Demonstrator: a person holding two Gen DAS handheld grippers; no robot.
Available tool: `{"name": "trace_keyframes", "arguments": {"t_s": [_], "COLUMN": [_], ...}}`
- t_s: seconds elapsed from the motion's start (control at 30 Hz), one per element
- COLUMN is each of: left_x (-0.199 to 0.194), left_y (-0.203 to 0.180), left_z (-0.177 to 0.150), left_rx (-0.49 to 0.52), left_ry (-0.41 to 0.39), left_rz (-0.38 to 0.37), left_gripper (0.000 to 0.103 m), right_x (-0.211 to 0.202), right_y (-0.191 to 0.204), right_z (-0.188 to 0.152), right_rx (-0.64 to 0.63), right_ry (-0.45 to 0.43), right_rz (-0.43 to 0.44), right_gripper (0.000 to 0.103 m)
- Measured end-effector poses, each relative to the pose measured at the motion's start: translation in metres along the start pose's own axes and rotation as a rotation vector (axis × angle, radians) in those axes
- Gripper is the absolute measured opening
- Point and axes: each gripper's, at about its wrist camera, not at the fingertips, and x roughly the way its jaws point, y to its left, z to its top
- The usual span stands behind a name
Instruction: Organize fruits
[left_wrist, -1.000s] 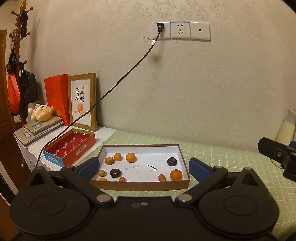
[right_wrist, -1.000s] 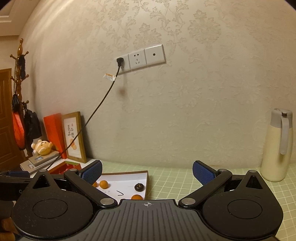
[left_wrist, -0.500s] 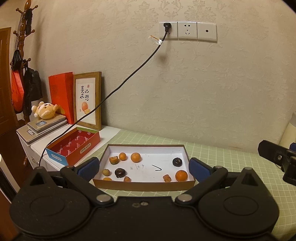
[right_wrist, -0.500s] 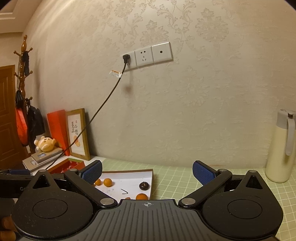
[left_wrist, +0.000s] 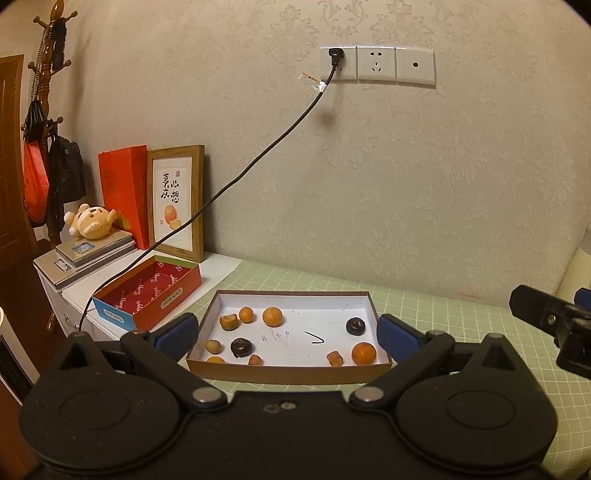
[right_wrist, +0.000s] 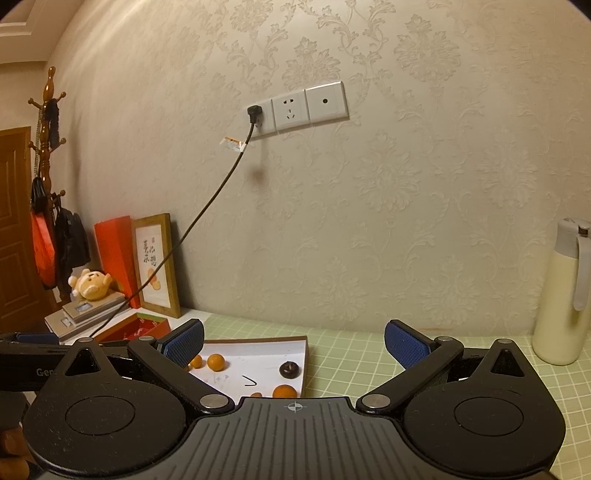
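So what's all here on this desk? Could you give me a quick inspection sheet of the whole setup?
Surface: green grid mat on the table.
Job's things: shallow cardboard tray holding small fruits: orange ones such as a mandarin, and dark ones.
Clutter: empty red box, framed print, plush bear lying on a scale, cream flask.
Grippers: left gripper open, empty, facing the tray; right gripper open, empty, beside the tray.
Cables: black cord from the wall socket down past the red box.
Surroundings: patterned wallpaper, coat stand.
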Motion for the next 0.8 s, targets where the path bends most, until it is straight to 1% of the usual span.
{"name": "trace_keyframes", "arguments": {"t_s": [0.67, 0.8], "left_x": [0.007, 0.012], "left_y": [-0.001, -0.002], "left_z": [-0.002, -0.003], "left_rx": [0.002, -0.006], "left_ry": [0.013, 0.010], "left_rz": [-0.006, -0.022], "left_gripper": [0.097, 0.097], "right_x": [0.009, 0.013], "right_y": [0.001, 0.000], "right_z": [-0.002, -0.004], "right_rx": [0.000, 0.001], "right_ry": [0.012, 0.019], "right_rz": [0.006, 0.006], "right_gripper": [0.103, 0.103]}}
